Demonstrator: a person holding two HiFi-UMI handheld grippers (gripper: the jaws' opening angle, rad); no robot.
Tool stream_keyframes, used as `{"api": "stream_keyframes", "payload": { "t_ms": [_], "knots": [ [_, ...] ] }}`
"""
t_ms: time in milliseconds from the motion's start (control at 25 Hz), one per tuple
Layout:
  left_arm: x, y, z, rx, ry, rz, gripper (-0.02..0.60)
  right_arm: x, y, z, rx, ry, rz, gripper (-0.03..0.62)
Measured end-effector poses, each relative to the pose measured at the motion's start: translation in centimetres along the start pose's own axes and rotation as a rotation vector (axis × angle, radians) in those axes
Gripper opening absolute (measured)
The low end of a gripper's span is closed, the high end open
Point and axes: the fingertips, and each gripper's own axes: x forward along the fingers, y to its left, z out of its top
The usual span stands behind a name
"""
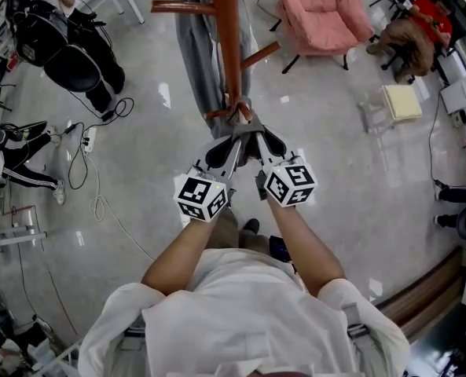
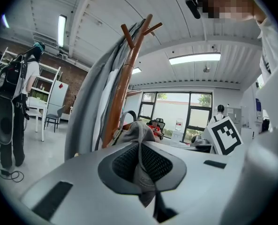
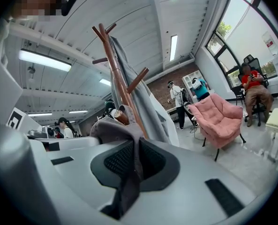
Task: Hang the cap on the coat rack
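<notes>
Head view looks down on both arms stretched toward the coat rack, with the left gripper and right gripper converging on the grey cap at a low peg. Each gripper view shows its jaws nearly closed, the pads pinching a fold of the cap's fabric, so both hold it. Gripping it from two sides probably keeps the cloth spread and level, so its opening can be steered over the peg rather than flopping shut. From the right gripper view the peg's rounded end sits just beside the cap, though whether they touch is hard to tell at this angle. A long grey garment already hangs on the rack, draping down the pole's far side. Around it lies a pale, glossy floor with trailing cables, a pink armchair well apart from the rack, and a seated person in red near the windows
</notes>
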Motion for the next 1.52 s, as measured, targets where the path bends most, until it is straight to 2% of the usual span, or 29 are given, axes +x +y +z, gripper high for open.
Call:
{"api": "stream_keyframes", "payload": {
  "t_ms": [720, 1200, 1520],
  "knots": [
    [1.8, 3.6, -3.7, -0.055, 0.067, 0.036, 0.029, 3.6, -2.0, -4.1, 0.022, 0.084, -0.040, 0.040],
    [3.1, 4.5, -5.4, -0.044, 0.099, 0.027, 0.029, 4.8, -3.4, -5.0, -0.010, 0.090, -0.054, 0.041],
    [3.0, 4.0, -5.4, -0.009, 0.111, 0.029, 0.031, 4.4, -3.2, -4.9, -0.035, 0.100, -0.036, 0.043]
  ]
}}
